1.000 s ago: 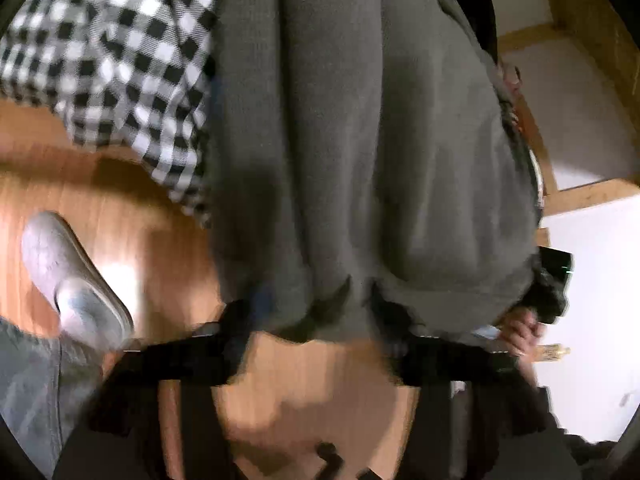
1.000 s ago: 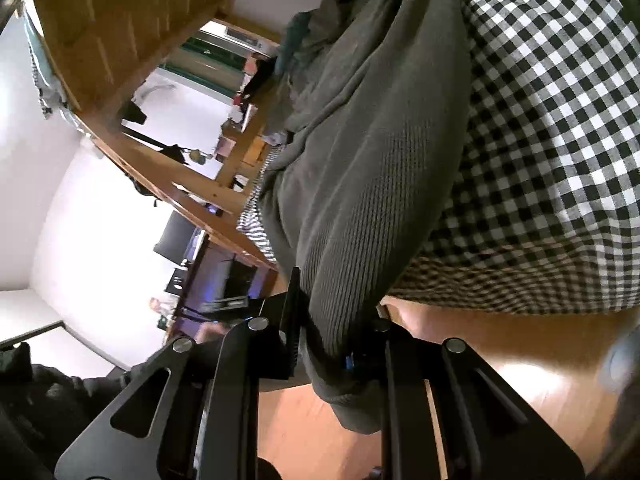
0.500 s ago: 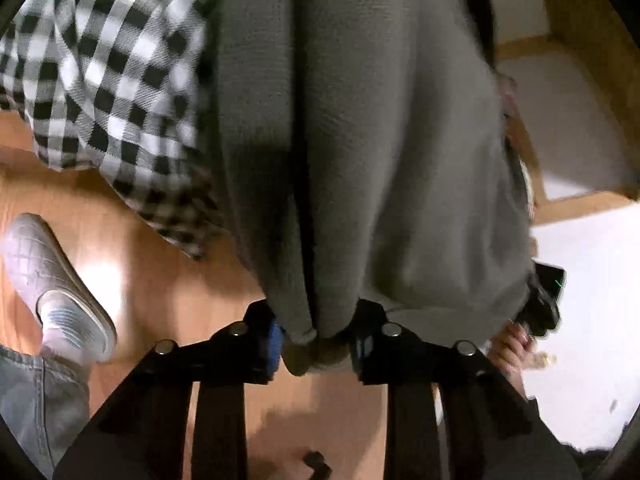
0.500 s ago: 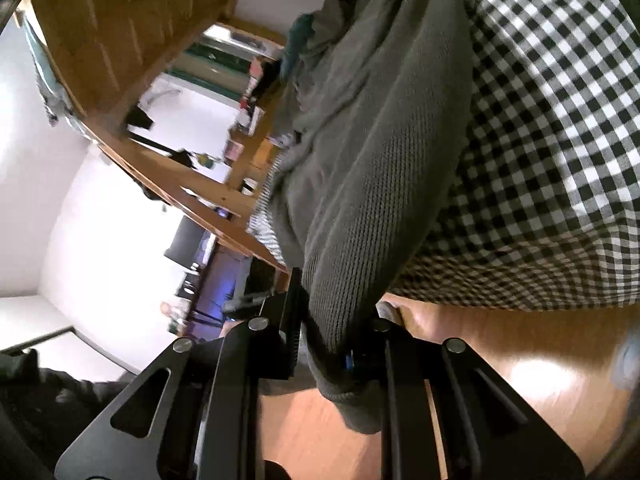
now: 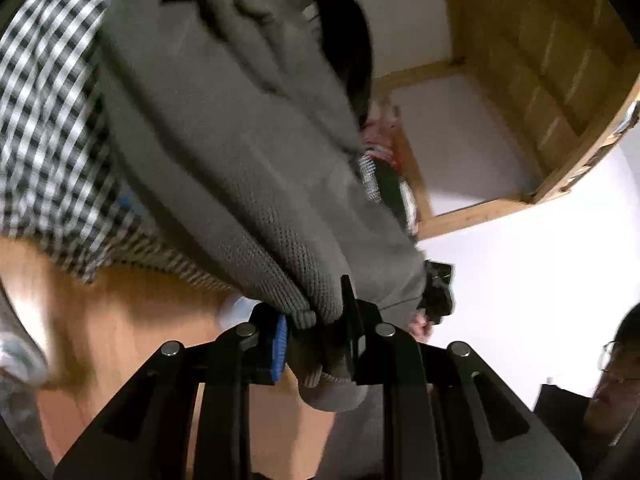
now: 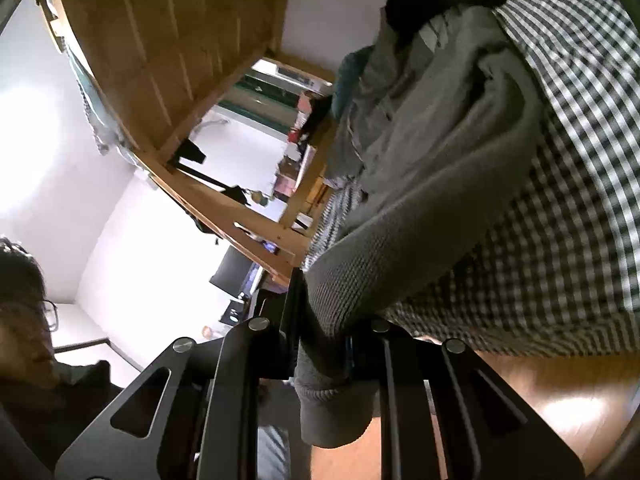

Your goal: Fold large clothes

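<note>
A grey knit sweater (image 5: pixel 240 152) hangs off a surface covered with black-and-white checked cloth (image 5: pixel 44 128). My left gripper (image 5: pixel 316 320) is shut on the sweater's ribbed hem, with the cloth bunched between its jaws. In the right wrist view my right gripper (image 6: pixel 324 332) is shut on another ribbed edge of the same sweater (image 6: pixel 440 184), which stretches up and away over the checked cloth (image 6: pixel 580 208). The far part of the sweater is crumpled.
Wooden floor (image 5: pixel 120 320) lies below. A wooden bunk frame (image 6: pixel 168 60) and white walls stand behind. A person with glasses (image 6: pixel 24 320) is close at the side. A dark garment (image 5: pixel 344 48) lies past the sweater.
The left gripper has closed on the sweater hem, which it only approached a second ago. Both grippers have lifted and tilted, stretching the sweater; the person's face has come into view.
</note>
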The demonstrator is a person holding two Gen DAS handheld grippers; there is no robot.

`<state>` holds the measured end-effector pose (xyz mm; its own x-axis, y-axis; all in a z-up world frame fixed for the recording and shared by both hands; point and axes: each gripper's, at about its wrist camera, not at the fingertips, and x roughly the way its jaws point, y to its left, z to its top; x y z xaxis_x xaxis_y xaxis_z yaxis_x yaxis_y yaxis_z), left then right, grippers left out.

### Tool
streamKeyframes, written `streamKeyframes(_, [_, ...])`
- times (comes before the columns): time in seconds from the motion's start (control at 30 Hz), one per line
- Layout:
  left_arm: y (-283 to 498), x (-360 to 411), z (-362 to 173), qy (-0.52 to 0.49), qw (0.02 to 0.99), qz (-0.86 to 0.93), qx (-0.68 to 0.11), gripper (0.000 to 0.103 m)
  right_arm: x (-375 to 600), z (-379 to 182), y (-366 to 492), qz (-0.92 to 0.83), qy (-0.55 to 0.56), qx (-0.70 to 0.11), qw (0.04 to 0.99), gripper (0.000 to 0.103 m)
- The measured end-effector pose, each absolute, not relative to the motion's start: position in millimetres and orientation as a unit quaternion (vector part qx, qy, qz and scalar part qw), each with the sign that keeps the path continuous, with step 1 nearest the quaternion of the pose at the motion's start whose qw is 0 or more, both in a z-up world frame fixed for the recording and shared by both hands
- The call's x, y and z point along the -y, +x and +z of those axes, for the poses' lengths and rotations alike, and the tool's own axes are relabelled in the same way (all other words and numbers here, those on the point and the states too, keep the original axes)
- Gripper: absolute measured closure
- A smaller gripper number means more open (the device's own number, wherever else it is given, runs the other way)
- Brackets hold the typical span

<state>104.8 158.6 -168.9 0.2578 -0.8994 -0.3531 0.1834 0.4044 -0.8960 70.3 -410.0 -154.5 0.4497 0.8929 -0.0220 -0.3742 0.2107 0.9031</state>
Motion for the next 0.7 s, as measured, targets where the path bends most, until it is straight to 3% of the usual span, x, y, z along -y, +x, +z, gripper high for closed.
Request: streamKeyframes(0.7, [226, -160, -58, -0.399, 0.737, -0.406, -0.365, 0.082, 417, -65, 232, 0.444, 0.462, -0.229, 0.732, 0.086])
